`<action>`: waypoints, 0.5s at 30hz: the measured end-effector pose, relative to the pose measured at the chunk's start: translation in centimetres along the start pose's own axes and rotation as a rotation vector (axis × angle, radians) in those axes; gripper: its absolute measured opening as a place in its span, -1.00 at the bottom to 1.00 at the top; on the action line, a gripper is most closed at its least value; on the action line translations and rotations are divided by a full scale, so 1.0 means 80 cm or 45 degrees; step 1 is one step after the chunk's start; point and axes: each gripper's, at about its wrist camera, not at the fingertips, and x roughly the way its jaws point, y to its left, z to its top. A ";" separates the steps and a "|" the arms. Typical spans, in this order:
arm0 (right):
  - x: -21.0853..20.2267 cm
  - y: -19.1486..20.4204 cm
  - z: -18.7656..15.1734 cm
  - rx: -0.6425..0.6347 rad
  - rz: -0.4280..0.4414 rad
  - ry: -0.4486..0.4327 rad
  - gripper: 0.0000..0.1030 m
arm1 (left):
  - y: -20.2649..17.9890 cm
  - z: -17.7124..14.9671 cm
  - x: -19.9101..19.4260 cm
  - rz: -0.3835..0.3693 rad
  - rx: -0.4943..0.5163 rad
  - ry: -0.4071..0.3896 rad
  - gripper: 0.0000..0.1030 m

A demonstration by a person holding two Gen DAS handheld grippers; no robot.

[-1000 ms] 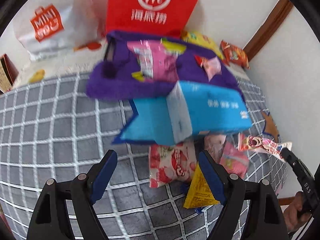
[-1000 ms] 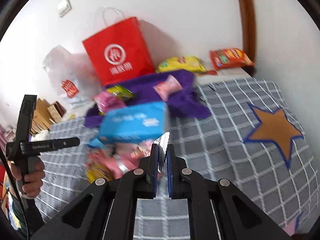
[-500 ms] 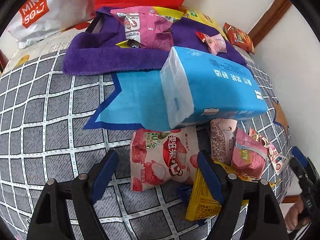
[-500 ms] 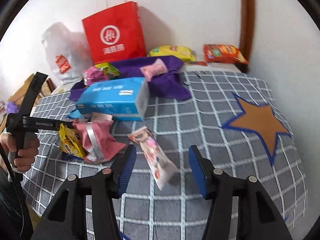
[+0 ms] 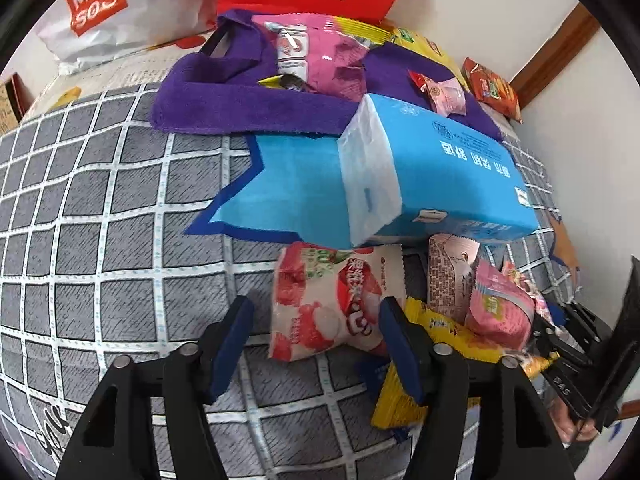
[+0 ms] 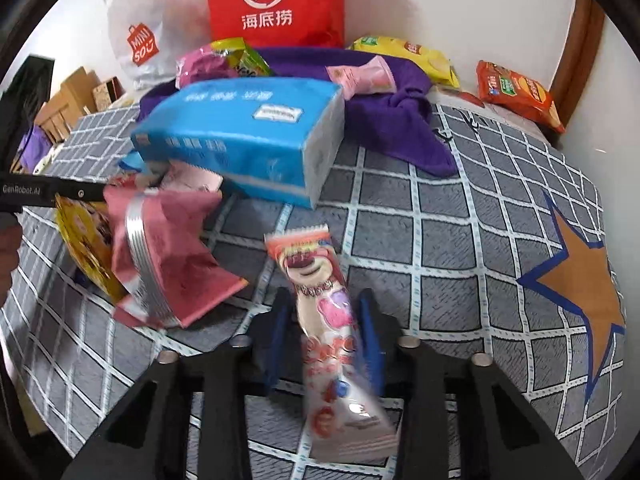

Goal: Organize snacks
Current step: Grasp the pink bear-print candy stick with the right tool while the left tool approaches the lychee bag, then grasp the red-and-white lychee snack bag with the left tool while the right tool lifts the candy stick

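My left gripper [image 5: 314, 330] is open, its fingers on either side of a white-and-red lychee snack bag [image 5: 328, 300] lying on the grey checked cover. A yellow packet [image 5: 436, 344] and a pink packet [image 5: 500, 312] lie to its right. My right gripper [image 6: 324, 322] is open around a long pink bear-print snack stick [image 6: 324, 304] that lies between its fingers. A crumpled pink packet [image 6: 168, 256] and a yellow packet [image 6: 86, 236] lie to its left. A blue tissue pack [image 5: 432, 184] sits behind, also in the right wrist view [image 6: 244, 140].
A purple cloth [image 5: 248, 100] holds pink snack bags [image 5: 320, 56] behind the tissue pack. A red paper bag [image 6: 276, 4] and a white Miniso bag [image 6: 140, 40] stand by the wall. Yellow chips [image 6: 404, 54] and an orange packet [image 6: 516, 92] lie at the back right.
The right gripper opened, let the bear-print stick drop onto the cover, then moved down so that the stick lies between its fingers. The left gripper moved forward around the lychee bag.
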 end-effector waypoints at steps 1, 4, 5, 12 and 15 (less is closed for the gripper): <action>-0.001 -0.004 -0.002 0.014 -0.001 -0.002 -0.49 | -0.005 0.001 0.002 0.013 0.010 -0.003 0.33; -0.007 -0.022 -0.007 0.104 -0.042 -0.028 -0.50 | -0.022 0.004 0.009 0.086 0.045 -0.026 0.40; -0.007 -0.028 -0.009 0.139 -0.033 -0.040 -0.51 | -0.028 0.004 0.011 0.118 0.066 -0.042 0.40; 0.002 -0.038 -0.005 0.177 -0.101 -0.096 -0.51 | -0.024 0.000 0.001 0.201 0.055 -0.116 -0.34; 0.006 -0.038 0.001 0.161 -0.095 -0.091 -0.50 | -0.008 -0.003 -0.004 0.215 0.019 -0.129 -0.34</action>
